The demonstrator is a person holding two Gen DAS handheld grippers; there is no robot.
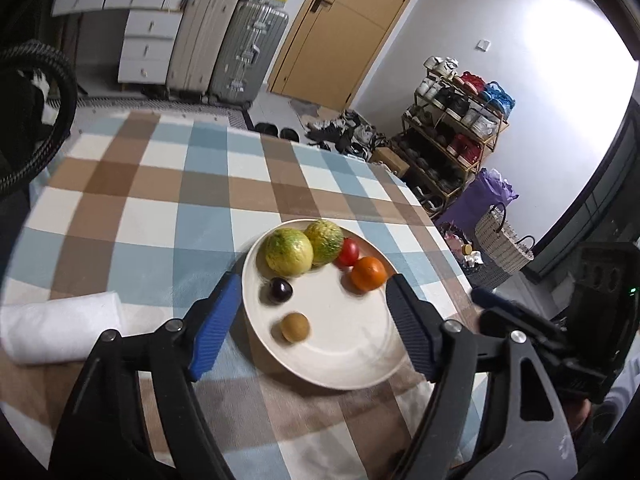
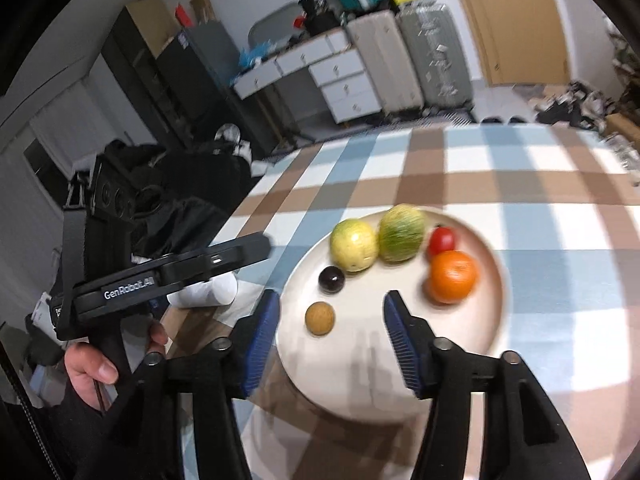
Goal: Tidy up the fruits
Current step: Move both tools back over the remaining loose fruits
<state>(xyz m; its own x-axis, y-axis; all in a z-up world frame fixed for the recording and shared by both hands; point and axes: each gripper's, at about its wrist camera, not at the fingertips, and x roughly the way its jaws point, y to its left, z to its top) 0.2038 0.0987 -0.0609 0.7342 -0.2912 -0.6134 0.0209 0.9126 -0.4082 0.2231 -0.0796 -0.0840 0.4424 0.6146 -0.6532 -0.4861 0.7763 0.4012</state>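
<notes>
Your left claw [image 1: 314, 324] and right claw [image 2: 332, 340] both gape empty above plate [image 1: 348, 364]. Plate sits near tabletop's right edge; nudge rim, orange [image 1: 368, 273] rolls off.

Left gripper [image 1: 314, 308] hangs above the near part of a cream plate [image 1: 340, 360], blue pads apart, nothing between them. On the plate: two yellow-green melons [image 1: 289, 251], touching; a red tomato [image 1: 347, 251] beside an orange [image 1: 368, 273]; a dark plum [image 1: 279, 290]; a brown kiwi [image 1: 295, 327]. Checked tablecloth [image 1: 160, 200] underneath. Rolled white towel [image 1: 60, 328] lies left of the plate. Right gripper [image 1: 520, 316] shows at the right edge.
</notes>
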